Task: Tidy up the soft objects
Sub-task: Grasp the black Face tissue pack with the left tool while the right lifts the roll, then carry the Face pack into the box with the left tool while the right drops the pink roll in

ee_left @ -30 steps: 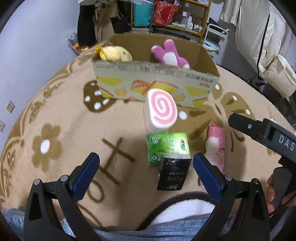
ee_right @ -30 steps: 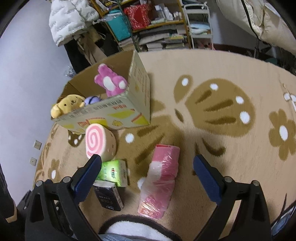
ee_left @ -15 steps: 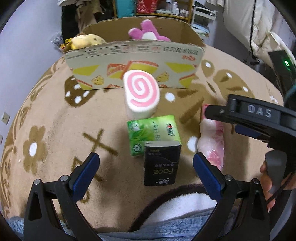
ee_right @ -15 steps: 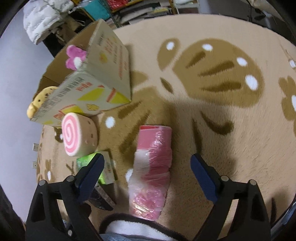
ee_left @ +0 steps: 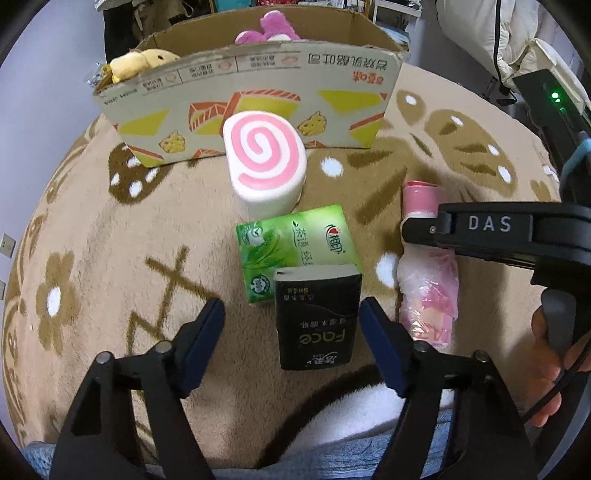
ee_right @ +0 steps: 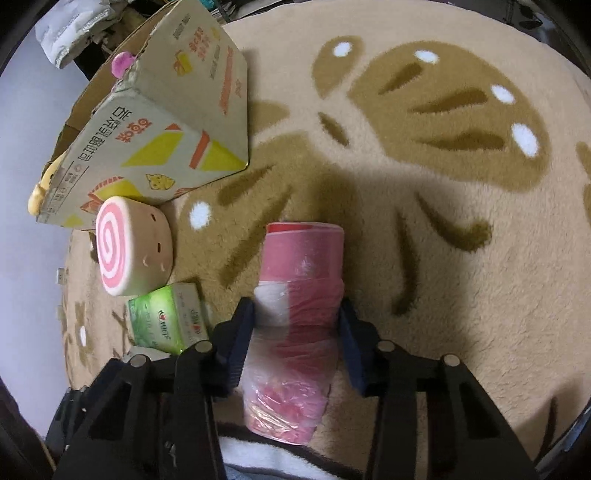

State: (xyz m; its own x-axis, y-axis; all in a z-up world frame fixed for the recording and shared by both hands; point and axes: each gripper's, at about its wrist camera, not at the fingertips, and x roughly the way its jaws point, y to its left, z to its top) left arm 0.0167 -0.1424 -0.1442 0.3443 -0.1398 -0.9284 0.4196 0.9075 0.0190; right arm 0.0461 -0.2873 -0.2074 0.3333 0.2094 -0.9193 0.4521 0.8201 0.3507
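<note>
Right gripper (ee_right: 297, 325) straddles the pink wrapped roll (ee_right: 295, 325) lying on the rug (ee_right: 461, 258); blue pads sit against both sides of it, so it reads as pinching the roll, though how firmly I can't tell. Left gripper (ee_left: 291, 328) is spread wide around the black tissue pack (ee_left: 316, 317), pads clear of it on both sides. That pack leans on the green tissue pack (ee_left: 299, 247), which touches the swirl cushion (ee_left: 264, 164); the cushion sits against the cardboard box (ee_left: 251, 92). Box already holds a yellow plush (ee_left: 142, 62) and a pink plush (ee_left: 269, 31).

Risks, as I judge them:
- Roll wrap is loose, crinkly plastic. Pads may grab film only and the roll slides out on lift.
- Grip is mid-length, the end nearest the gripper looks baggy, so it could sag or swing.
- Left closing on the black pack could nudge the green one and shove the stack.
</note>
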